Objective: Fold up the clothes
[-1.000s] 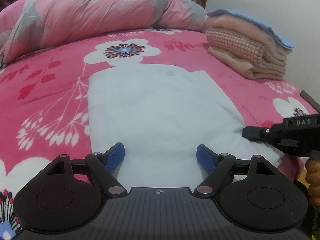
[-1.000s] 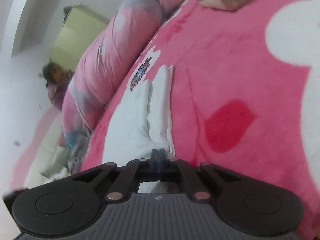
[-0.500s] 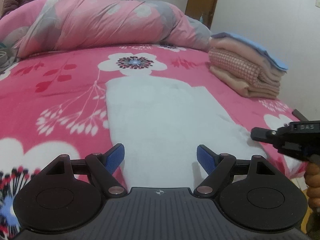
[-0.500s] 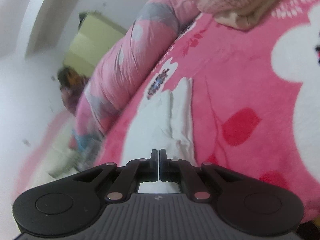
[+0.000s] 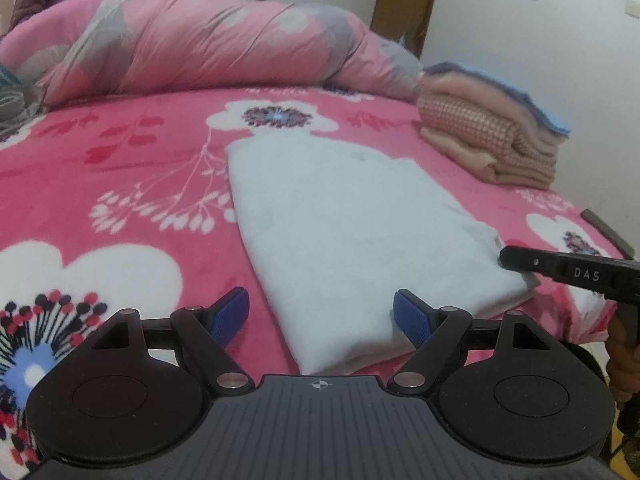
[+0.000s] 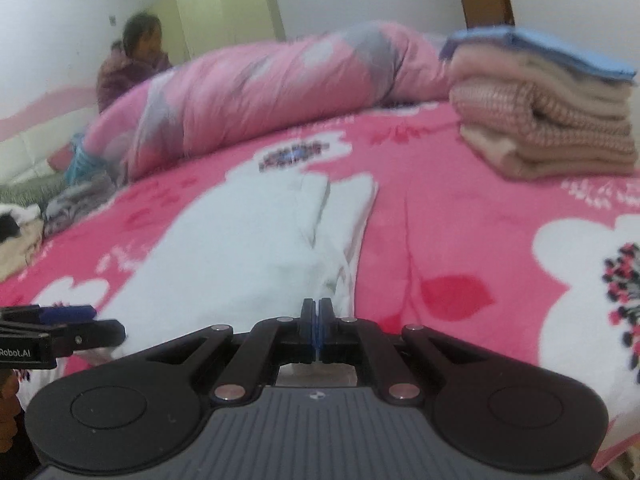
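The left gripper (image 5: pixel 322 312) stands with its blue pads wide apart and nothing between them, just as it did a second ago; the near folded corner of the white garment (image 5: pixel 352 232) lies below and ahead of the gap, untouched by either pad. The right gripper (image 6: pixel 316 322) has its pads pressed flat together with no cloth caught between them, unchanged over the last second.

What has changed is the right gripper's attitude. A second ago its view was rolled hard over, the bed slanting steeply; now the pink floral blanket (image 5: pixel 120 184) sits almost level in it, and the garment's right edge runs straight away from the closed tips. From the left wrist view, the right gripper's black tip sits at the garment's near right corner, higher in the picture than before.

The left wrist view has also drawn back and towards the left: the garment now starts at the bed's near edge and stretches away as a long folded strip, with more of the blanket's flowers showing at the left.

Further off, at the right, the stack of folded clothes (image 6: pixel 548 116) lies on the blanket, well apart from the garment. Behind everything the rolled pink duvet (image 5: pixel 208 44) runs across the bed, and a seated person (image 6: pixel 132 64) shows blurred beyond it.
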The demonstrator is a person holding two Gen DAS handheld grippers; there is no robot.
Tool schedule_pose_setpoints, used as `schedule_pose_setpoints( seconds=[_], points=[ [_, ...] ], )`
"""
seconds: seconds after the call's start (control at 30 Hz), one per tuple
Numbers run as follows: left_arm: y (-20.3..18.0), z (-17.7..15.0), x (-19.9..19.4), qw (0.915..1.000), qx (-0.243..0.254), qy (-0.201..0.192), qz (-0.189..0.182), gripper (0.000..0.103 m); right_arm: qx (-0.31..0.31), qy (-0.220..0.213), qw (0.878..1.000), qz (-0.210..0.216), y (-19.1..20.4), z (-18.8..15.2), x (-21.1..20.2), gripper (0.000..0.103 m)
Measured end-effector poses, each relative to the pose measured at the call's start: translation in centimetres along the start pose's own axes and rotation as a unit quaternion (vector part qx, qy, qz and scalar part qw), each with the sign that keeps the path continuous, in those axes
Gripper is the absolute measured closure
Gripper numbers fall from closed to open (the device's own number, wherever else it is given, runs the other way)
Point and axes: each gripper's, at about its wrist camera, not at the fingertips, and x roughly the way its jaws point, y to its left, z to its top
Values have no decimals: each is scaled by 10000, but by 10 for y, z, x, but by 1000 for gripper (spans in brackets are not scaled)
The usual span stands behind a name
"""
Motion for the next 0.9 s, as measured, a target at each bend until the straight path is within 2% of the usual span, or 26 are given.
schedule_pose_setpoints(
  seconds=[0.13, 0.3, 0.5, 0.73, 0.83, 0.9],
  points=[
    [0, -10, 7, 9998, 33, 172, 44, 22, -99, 12, 9996, -276, 2, -10, 4, 103],
    [-2, -14, 8, 9998, 122, 102, 116, 21, -340, -96, 9978, -567, 8, -23, 11, 103],
    [-1, -13, -5, 9996, -124, -19, 241, 20, 93, -215, 9989, -417, -6, -24, 6, 102],
    [-1, -11, -32, 9974, -237, -435, 522, 20, 545, -801, 9945, -399, -15, -35, -17, 101],
    [-2, -7, -40, 9961, -350, -559, 582, 12, 584, -1007, 9922, -438, -13, -37, -24, 101],
    [-5, -4, -47, 9944, -351, -651, 761, 5, 632, -1058, 9913, -455, -14, -38, -27, 99]
  ],
)
